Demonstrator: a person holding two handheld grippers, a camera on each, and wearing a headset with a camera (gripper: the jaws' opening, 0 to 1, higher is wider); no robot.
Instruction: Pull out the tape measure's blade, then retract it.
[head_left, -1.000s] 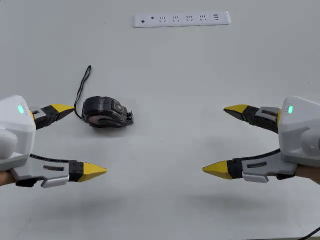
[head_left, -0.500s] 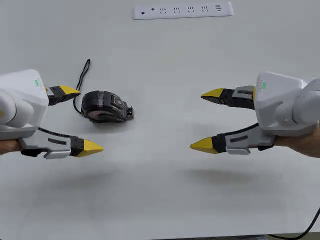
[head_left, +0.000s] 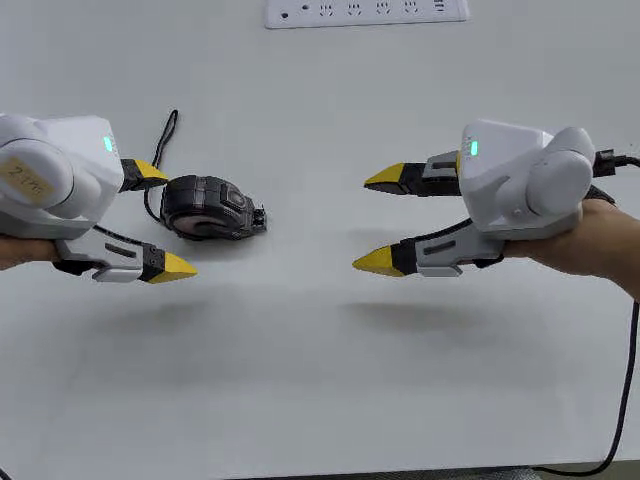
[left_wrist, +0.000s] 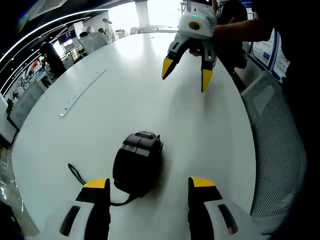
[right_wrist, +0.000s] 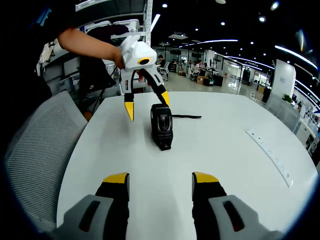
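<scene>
We have our left gripper (head_left: 172, 220) jaws spread astride the tape measure (head_left: 208, 208); right gripper (head_left: 368, 222) jaws spread, well apart.

White table (head_left: 320, 380) with tape measure (head_left: 205, 208), power strip (head_left: 366, 11)

Tape measure (head_left: 208, 208) ahead of spread-jawed left hand-held gripper (head_left: 165, 219); right hand-held gripper (head_left: 378, 221) spread-jawed, well apart.

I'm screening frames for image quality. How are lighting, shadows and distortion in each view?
Head view: even light, sharp, with soft shadows on the table under the left gripper and right gripper. Left gripper view: fisheye bending, and glare washes out the table's far end. Right gripper view: fisheye bending, dim background with bright ceiling lights, tape measure sharp.
</scene>
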